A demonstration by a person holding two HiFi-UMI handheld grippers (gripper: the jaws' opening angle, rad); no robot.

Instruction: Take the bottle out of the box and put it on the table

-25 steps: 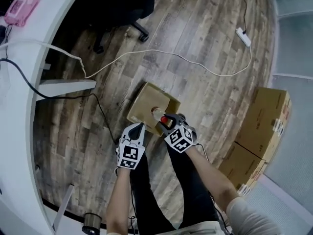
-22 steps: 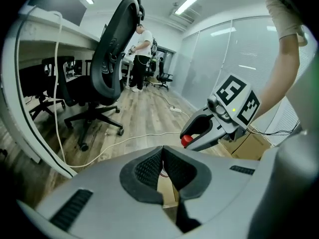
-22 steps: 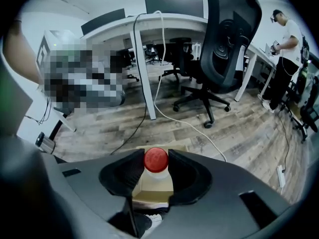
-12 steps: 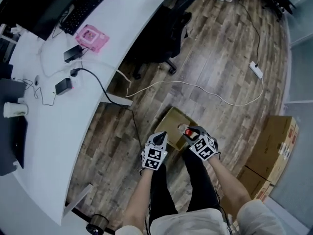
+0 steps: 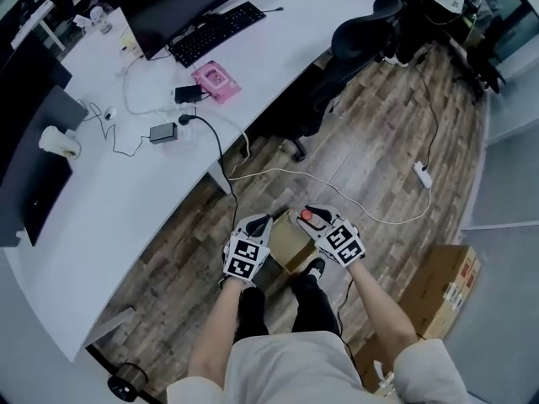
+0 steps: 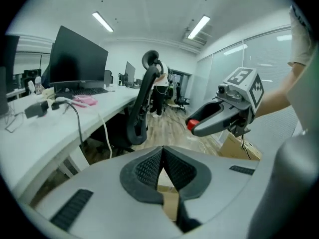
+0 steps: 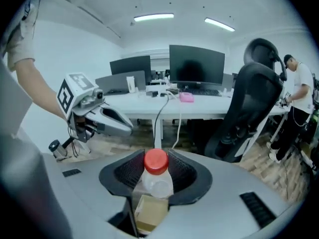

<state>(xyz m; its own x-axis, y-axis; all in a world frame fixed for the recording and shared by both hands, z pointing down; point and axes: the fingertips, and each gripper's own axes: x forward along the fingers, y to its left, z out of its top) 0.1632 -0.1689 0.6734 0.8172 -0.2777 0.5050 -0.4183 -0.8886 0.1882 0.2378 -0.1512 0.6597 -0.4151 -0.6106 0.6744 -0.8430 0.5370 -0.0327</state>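
The jaws of the right gripper [image 7: 155, 159] pinched the red-capped bottle [image 7: 152, 183], lifted clear of the box [image 5: 286, 247] on the floor; the left gripper [image 6: 162, 156] was closed, empty; placement on the surface [image 5: 126, 217] remained.

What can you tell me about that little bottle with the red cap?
It's a small clear plastic bottle with a round red cap, and it looks empty. The right tongs clamp its neck and shoulders between black ribbed pads, with the cap pointing out past the tips. It hangs in the air above the brown cardboard box, touching nothing else.
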